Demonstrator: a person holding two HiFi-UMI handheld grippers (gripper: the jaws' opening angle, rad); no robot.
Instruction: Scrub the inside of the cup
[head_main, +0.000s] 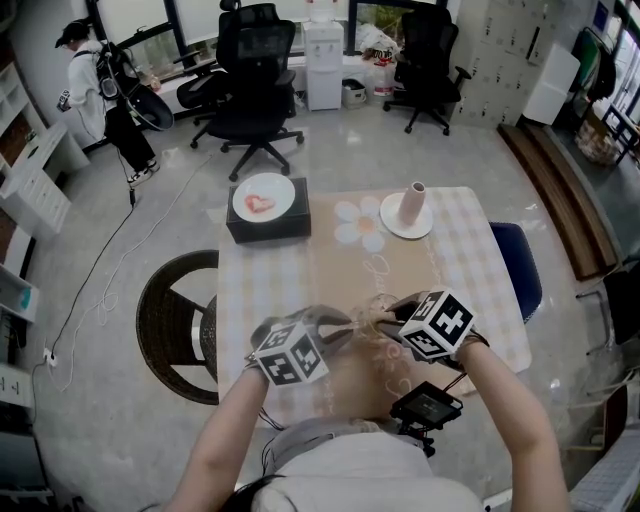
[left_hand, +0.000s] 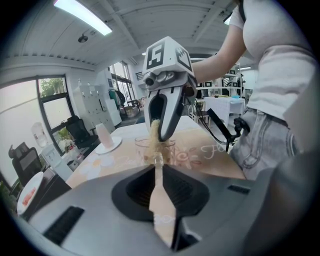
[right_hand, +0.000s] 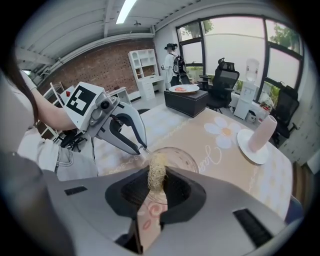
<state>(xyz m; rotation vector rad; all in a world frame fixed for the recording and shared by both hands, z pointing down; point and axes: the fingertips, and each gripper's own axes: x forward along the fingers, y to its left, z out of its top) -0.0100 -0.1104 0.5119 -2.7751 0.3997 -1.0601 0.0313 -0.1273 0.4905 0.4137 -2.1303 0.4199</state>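
Left gripper (right_hand: 141, 148): your jaws pinch the glass cup (right_hand: 180, 159) by its rim.
Right gripper (left_hand: 162, 132): your jaws clamp the fibre scrubber (right_hand: 157, 167) at the cup's mouth.

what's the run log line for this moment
task: scrub cup | left gripper: shut on cup rim | right gripper: shut on loofah scrubber, at cup mouth

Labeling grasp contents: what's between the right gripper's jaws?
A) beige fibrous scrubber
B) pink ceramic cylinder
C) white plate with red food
A: the right gripper is clamped on the beige fibrous scrubber, just over the clear glass cup.
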